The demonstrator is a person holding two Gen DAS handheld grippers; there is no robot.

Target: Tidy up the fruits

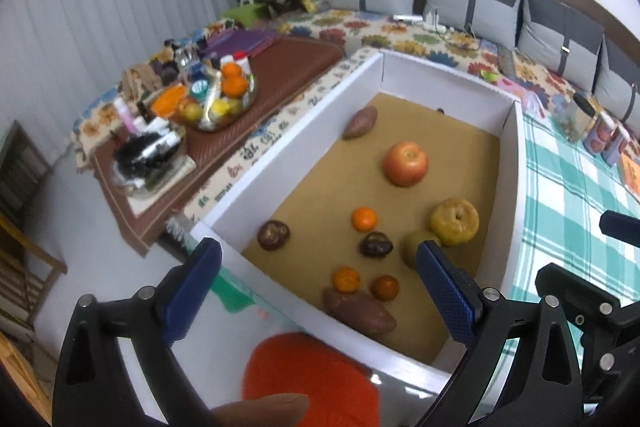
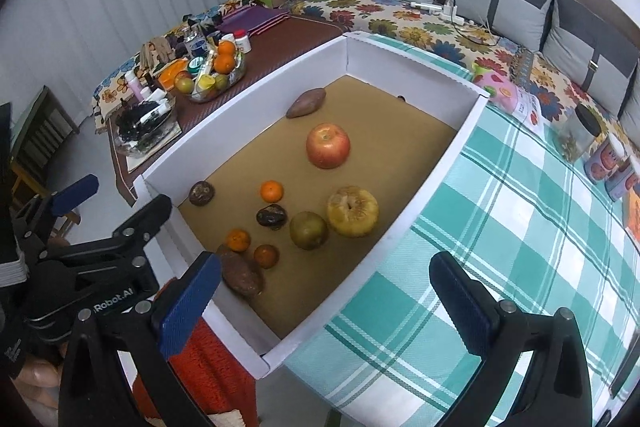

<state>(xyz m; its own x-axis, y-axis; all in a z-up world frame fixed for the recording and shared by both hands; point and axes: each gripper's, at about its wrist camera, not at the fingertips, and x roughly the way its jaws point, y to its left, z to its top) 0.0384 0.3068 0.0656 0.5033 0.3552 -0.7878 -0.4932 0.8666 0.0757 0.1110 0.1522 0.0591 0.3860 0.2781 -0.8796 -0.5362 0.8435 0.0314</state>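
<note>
While the apple [image 1: 405,163] shows in both, only the right view shows the left tool [image 2: 116,205].

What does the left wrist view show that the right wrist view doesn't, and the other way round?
Only the left wrist view: a fingertip at its bottom edge, and the left gripper head-on, open.

Only the right wrist view: the pink pouch beyond the box, the right gripper head-on, open, and the left gripper's logo.

Both: the white box holding the apple, three oranges and two sweet potatoes, plus the checked cloth.
</note>
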